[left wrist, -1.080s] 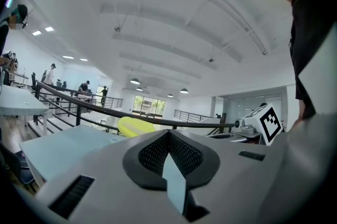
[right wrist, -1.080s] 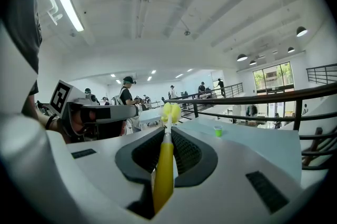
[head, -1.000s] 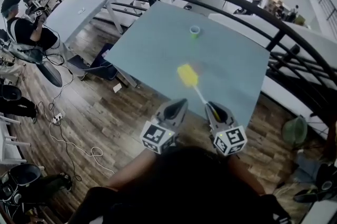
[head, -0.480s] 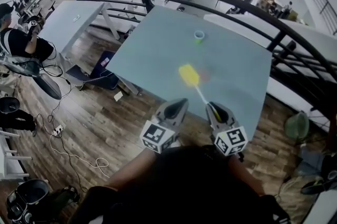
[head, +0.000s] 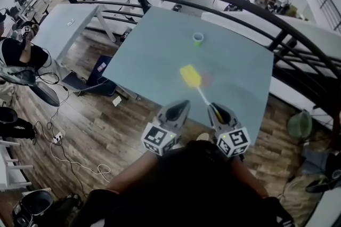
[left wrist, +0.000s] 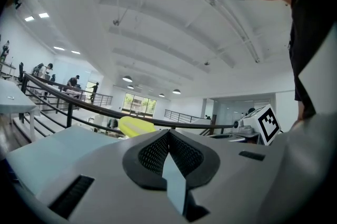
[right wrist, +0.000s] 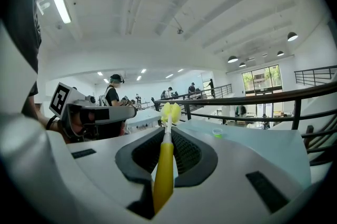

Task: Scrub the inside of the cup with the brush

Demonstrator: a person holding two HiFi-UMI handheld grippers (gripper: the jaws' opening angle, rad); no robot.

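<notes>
A small green cup with a blue rim stands far back on the light blue table; in the right gripper view the cup is small and distant. My right gripper is shut on the yellow handle of the brush. The brush's yellow head sticks out over the table's near part. In the right gripper view my right gripper holds the brush head straight ahead. My left gripper is shut and empty beside it. The left gripper sees the brush head to its left.
A black curved railing runs behind and to the right of the table. A second table stands to the left, with a seated person near it. Cables lie on the wooden floor, and a dark blue object sits by the table's left legs.
Both grippers and the brush have moved forward toward the table together. The table's near edge now lies closer to them, and the floor has slid back. Neither grip has changed.
</notes>
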